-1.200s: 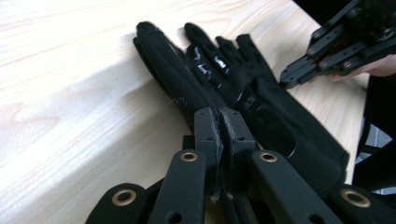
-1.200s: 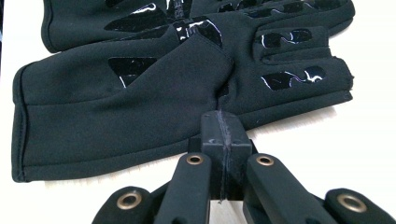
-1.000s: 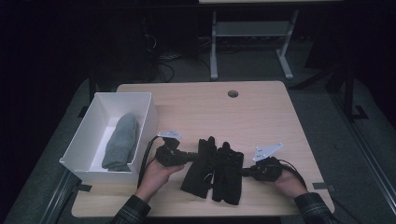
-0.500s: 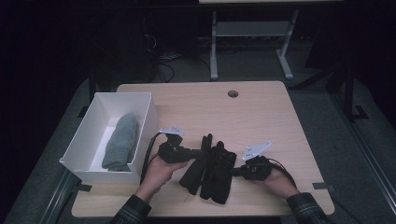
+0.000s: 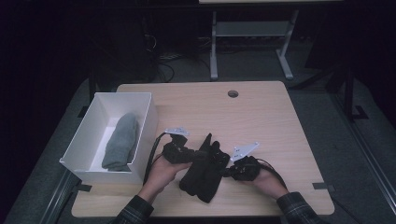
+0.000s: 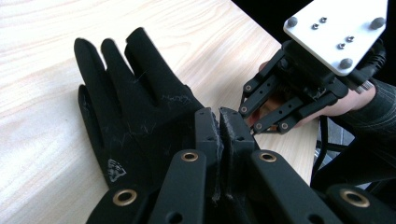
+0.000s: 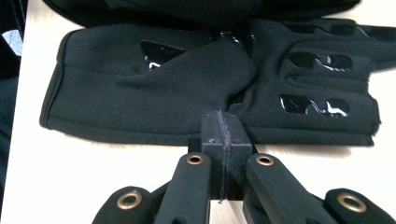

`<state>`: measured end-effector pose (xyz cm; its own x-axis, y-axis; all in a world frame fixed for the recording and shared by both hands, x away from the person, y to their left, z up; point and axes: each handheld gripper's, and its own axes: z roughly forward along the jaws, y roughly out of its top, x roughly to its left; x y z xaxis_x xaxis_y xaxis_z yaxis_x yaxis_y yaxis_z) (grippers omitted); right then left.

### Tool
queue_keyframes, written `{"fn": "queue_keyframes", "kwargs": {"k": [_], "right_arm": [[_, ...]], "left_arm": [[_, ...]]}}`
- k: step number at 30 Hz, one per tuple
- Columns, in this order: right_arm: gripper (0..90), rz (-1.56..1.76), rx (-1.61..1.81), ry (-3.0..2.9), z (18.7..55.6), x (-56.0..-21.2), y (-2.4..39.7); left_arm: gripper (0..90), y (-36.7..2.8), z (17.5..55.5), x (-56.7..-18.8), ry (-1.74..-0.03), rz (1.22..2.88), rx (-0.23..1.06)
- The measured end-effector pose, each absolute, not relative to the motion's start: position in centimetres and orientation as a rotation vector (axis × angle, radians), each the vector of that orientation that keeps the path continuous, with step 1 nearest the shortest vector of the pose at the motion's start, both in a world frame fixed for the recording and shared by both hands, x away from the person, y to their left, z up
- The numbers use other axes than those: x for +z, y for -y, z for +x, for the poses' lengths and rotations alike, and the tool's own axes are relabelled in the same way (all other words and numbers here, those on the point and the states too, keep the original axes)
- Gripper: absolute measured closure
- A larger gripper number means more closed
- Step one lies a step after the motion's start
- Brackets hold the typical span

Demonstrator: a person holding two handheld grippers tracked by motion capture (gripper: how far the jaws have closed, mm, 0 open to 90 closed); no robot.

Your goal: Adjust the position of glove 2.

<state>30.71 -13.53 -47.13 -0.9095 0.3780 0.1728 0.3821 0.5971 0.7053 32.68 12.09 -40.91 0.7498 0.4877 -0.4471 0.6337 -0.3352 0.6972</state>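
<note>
Two black gloves (image 5: 204, 170) lie overlapped in a slanted pile near the table's front edge. My left gripper (image 5: 198, 156) comes in from the left with its jaws shut over the pile. In the left gripper view the pads (image 6: 208, 128) meet above a glove (image 6: 135, 107) whose fingers point away. My right gripper (image 5: 225, 171) reaches in from the right, shut. In the right gripper view its tips (image 7: 223, 123) touch the end of the thumb flap of a glove (image 7: 154, 93) lying palm side up. Whether fabric is pinched I cannot tell. The right gripper (image 6: 250, 114) nearly meets the left one's tips.
A white box (image 5: 123, 95) stands at the table's left edge with a grey sock-like cloth (image 5: 121, 142) inside. The wooden table (image 5: 261, 126) has a round cable hole (image 5: 232, 94) near its far edge. A metal frame and cables stand on the floor beyond.
The right gripper has moved left toward the left one. The two gloves, side by side before, are now drawn together into one narrower slanted pile. The left gripper has barely moved.
</note>
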Motion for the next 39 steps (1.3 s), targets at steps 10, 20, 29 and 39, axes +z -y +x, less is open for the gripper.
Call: {"fn": "queue_keyframes", "kwargs": {"k": [10,20,29,39], "right_arm": [[90.0,-0.655,-1.247,2.806,30.8,-47.2,11.3],[90.0,-0.653,-1.237,2.834,30.9,-47.1,11.4],[77.8,-0.847,-1.303,2.842,31.8,-46.1,15.3],[51.1,-1.069,-1.298,2.871,33.0,-46.6,18.5]], "left_arm": [[86.8,-11.3,32.3,-41.6,-0.828,2.062,-0.191],[83.3,-10.8,32.2,-42.5,-0.796,2.077,-0.219],[89.1,-9.8,31.5,-43.0,-0.764,2.120,-0.226],[89.6,-8.0,30.6,-45.0,-0.769,2.314,-0.134]]}}
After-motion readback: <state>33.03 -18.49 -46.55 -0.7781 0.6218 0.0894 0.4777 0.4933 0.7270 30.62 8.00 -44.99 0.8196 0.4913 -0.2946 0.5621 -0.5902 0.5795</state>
